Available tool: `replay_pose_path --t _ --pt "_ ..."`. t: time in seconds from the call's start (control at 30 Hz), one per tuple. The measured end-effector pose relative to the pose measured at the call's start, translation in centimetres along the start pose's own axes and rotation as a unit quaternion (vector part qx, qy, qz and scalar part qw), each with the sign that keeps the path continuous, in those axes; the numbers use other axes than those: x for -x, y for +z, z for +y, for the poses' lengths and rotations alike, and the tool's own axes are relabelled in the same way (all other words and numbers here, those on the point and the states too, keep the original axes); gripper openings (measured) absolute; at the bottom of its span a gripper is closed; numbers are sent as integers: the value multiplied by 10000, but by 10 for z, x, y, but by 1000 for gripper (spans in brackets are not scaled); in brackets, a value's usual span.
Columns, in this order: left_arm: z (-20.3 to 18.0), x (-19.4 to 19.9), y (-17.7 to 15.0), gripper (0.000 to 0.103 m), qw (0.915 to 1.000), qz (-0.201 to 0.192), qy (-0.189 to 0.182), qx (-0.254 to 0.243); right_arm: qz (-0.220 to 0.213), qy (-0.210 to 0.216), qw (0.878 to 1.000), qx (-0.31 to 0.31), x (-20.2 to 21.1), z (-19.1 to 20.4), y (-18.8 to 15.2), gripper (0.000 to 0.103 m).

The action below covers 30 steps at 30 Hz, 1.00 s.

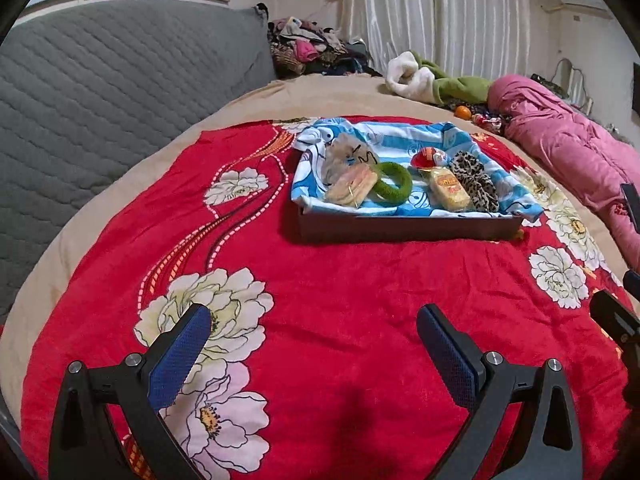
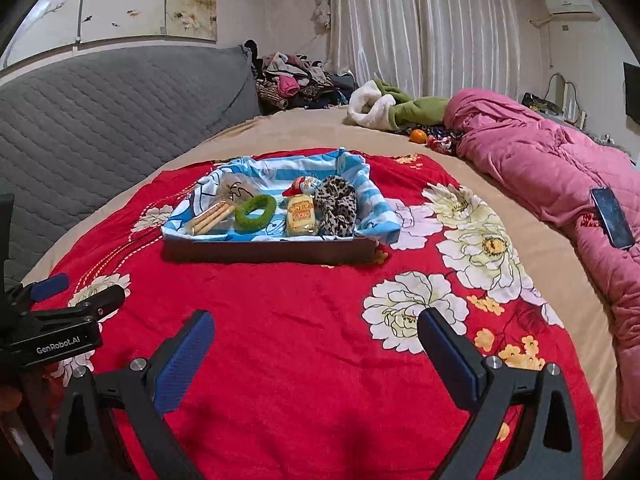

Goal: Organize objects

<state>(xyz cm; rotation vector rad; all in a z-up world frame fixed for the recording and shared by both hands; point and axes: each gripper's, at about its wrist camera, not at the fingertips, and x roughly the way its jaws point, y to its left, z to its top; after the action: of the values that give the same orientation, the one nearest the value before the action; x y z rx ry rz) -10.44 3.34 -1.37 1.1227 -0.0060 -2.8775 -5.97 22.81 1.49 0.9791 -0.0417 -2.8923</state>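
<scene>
A dark tray [image 1: 408, 229] [image 2: 264, 251] lined with a blue and white cloth [image 1: 392, 130] sits on the red flowered blanket [image 1: 340, 288]. It holds a green hair ring [image 1: 394, 185] [image 2: 256, 211], a yellow snack pack [image 1: 450, 190] [image 2: 301, 215], a leopard scrunchie [image 1: 476, 184] [image 2: 336, 206], a biscuit-stick pack [image 1: 352, 188] [image 2: 210, 218], a red and white packet [image 1: 430, 158] and a beige furry item [image 1: 346, 152]. My left gripper [image 1: 314, 340] is open and empty, near side of the tray. My right gripper [image 2: 316, 340] is open and empty, also short of the tray.
A grey quilted headboard [image 1: 100, 100] runs along the left. A pink duvet [image 2: 560, 168] with a phone [image 2: 612, 218] on it lies at the right. An orange [image 2: 418, 136], green and white fleece [image 2: 384, 108] and a clothes pile [image 2: 292, 80] lie at the back.
</scene>
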Motion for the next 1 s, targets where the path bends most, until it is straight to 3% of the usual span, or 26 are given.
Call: replay_pose_path --t 0.37,1.0 --pt "-2 -23 -19 102 9998 142 -127 43 87 -20 10000 22 -13 -3 -17 102" --pt "-5 -30 -30 102 9997 3 -233 -41 109 -102 9999 -51 -23 -9 -30 102"
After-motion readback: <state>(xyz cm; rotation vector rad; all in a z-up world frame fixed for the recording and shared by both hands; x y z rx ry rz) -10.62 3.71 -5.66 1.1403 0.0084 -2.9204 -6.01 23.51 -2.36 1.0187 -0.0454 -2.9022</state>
